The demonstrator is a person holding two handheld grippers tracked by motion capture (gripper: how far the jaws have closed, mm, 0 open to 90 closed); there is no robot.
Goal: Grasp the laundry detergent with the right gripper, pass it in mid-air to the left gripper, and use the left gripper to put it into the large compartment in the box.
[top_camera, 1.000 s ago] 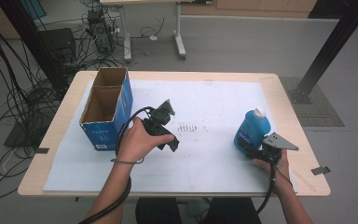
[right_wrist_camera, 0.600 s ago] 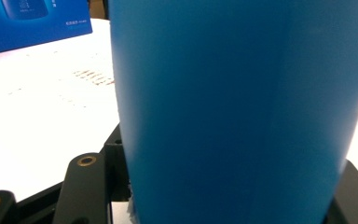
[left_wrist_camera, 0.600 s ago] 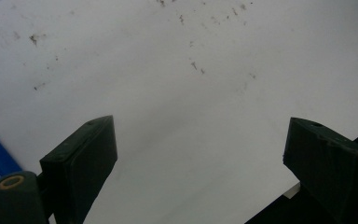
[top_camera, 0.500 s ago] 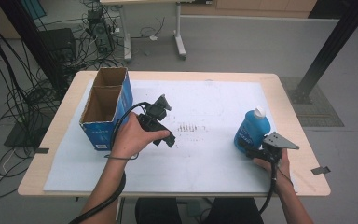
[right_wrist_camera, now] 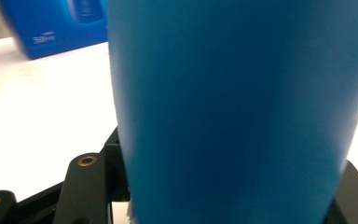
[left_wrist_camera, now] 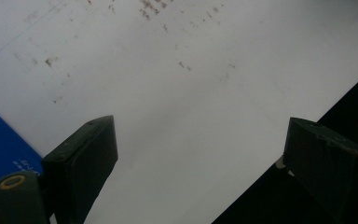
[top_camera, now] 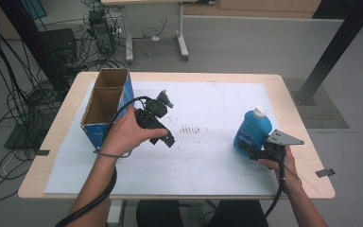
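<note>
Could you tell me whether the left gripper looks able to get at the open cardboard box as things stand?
Probably yes. The left gripper hangs open and empty above the white sheet, right beside the cardboard box, with nothing between them. The right gripper is shut on the blue bottle, well away.
</note>
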